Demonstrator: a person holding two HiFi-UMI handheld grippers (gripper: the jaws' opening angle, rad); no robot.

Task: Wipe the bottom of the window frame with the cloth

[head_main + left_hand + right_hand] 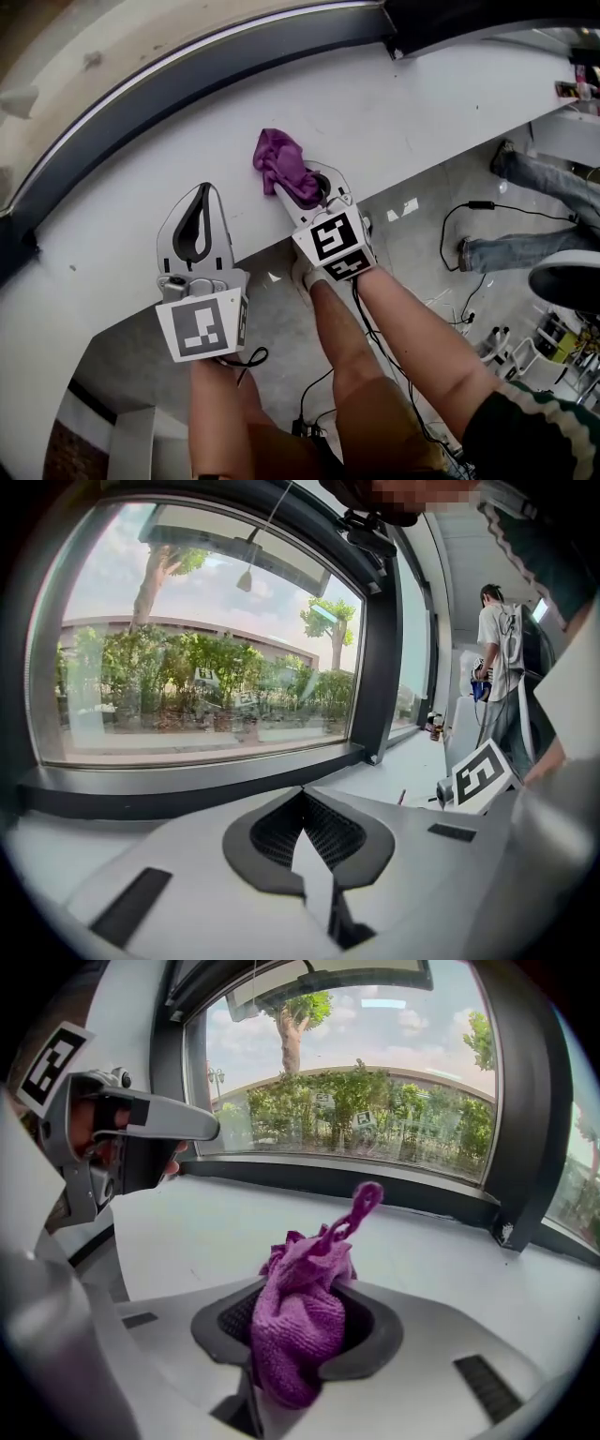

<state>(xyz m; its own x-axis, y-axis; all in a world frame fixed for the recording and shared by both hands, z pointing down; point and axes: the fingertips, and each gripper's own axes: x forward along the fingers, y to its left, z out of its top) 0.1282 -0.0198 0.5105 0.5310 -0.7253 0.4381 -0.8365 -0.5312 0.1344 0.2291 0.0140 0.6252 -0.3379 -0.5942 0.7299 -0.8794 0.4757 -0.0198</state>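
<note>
clamped in right gripper, bunched purple cloth; just to its left, left gripper pinched together, empty. ahead, open white sill up to dark window frame.

Purple cloth, white sill, dark grey window frame, grey floor.

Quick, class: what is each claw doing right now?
Left claw: closed, empty.
Right claw: closed on the purple cloth.
</note>
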